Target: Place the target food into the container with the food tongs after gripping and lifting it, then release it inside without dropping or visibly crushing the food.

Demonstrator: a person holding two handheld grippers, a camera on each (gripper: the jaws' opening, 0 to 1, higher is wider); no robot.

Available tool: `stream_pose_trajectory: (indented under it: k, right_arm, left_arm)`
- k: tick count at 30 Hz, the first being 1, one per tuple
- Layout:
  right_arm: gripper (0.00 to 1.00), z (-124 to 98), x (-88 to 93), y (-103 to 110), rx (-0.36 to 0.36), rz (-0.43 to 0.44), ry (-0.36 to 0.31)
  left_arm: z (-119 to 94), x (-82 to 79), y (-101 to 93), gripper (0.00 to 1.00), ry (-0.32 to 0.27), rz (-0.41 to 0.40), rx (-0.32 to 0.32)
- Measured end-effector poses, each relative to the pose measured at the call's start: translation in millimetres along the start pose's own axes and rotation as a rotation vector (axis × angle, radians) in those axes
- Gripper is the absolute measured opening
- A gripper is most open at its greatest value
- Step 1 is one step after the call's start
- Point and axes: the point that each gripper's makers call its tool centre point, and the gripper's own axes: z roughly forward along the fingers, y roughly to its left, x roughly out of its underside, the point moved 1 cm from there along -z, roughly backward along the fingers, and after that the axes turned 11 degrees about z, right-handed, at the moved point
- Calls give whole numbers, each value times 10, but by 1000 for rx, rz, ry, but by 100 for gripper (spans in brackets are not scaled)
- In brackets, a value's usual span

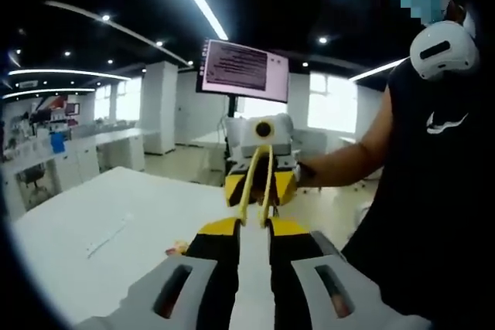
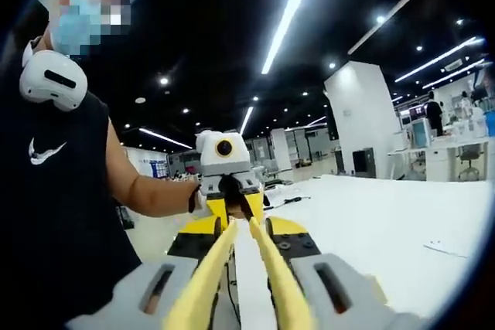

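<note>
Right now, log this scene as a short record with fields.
setting: large office hall with ceiling strip lights
left gripper: jaws slightly apart, nothing between them
right gripper: shut on the tongs
tongs: yellow, both arms running forward between the jaws
facing: the two grippers point at each other above the table
table: white, mostly bare
person: black sleeveless top, holding both grippers
monitor: lit, on a stand behind the right gripper
</note>
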Motion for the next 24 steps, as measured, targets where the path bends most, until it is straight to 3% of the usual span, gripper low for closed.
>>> stream_pose_trajectory:
  k: [2, 7, 13, 15, 17, 21, 24]
  right_arm:
    - [18, 1, 2, -17, 14, -72, 22]
    - [21, -10, 15, -22, 15, -75, 41]
    - [22, -15, 37, -18, -1, -71, 52]
    - [24, 29, 89, 5, -17, -37, 72]
    - [23, 61, 144, -6, -8, -50, 93]
    - [19, 51, 60, -5, -12, -45, 50]
    - [18, 49, 20, 1, -13, -51, 44]
  left_arm:
    - [13, 2, 32, 6, -1, 25, -23]
    - [6, -36, 48, 11, -11, 13, -28]
    - [25, -48, 39, 12, 18, 18, -20]
    - [60, -57, 3, 15, 18, 11, -4]
    - [99, 33, -47, 14, 83, 46, 15]
    - [84, -50, -5, 9, 18, 57, -3]
    - [84, -79, 5, 10, 11, 66, -4]
